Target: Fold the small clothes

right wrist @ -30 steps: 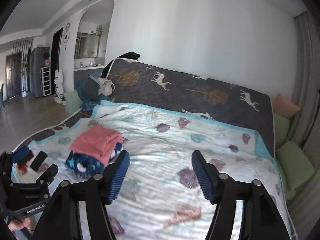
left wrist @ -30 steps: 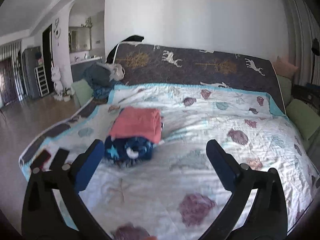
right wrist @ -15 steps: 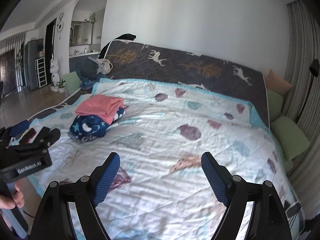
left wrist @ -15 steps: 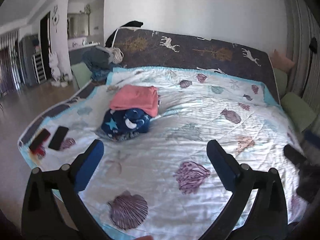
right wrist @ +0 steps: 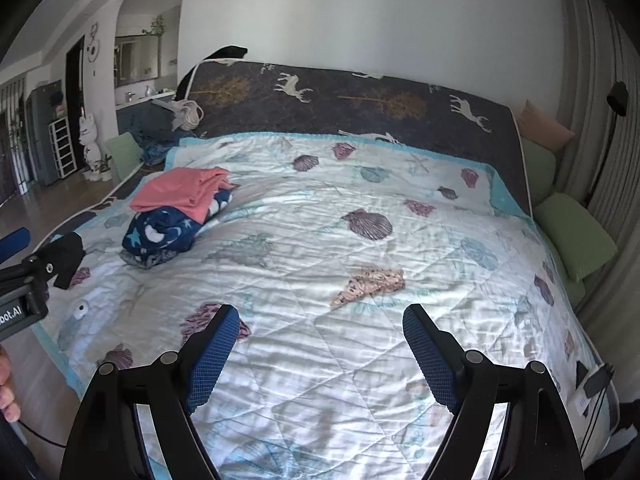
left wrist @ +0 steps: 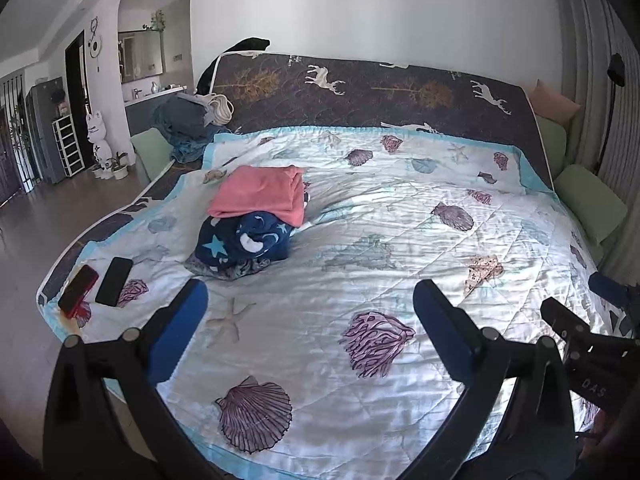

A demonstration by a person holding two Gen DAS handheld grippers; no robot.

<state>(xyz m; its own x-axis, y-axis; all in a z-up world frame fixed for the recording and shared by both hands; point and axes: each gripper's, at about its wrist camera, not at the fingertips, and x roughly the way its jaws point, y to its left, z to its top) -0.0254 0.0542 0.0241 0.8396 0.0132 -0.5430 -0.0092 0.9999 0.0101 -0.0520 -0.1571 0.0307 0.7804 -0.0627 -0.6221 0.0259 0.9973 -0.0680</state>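
Two grippers: both were raised above the bed, neither touching any fabric.
Left gripper (left wrist: 310,316): fingers spread wide, nothing between the blue pads (left wrist: 178,330); it hung over the near part of the quilt.
Right gripper (right wrist: 320,344): fingers likewise wide apart and empty; blue ribbed pads (right wrist: 214,354) faced each other above bare quilt.
Clothes stack: a folded pink garment (left wrist: 260,194) lay on top of a folded navy garment with stars and moons (left wrist: 244,242); a greyish patterned layer showed under the navy one at its near edge.
Stack position: at about 10 o'clock from the left gripper, well apart from it; in the right wrist view at roughly 10 o'clock also, toward the bed's left side.
Quilt (left wrist: 380,240): white with a seashell print and a light-blue border, covering the bed.
Phones: a red phone (left wrist: 78,290) and a black phone (left wrist: 114,282) lay side by side near the bed's left front corner, at 9 o'clock from the left gripper.
Headboard cover (right wrist: 360,104): dark, with deer and tree figures, at 12 o'clock.
Green cushions (right wrist: 574,236): beside the bed at 3 o'clock.
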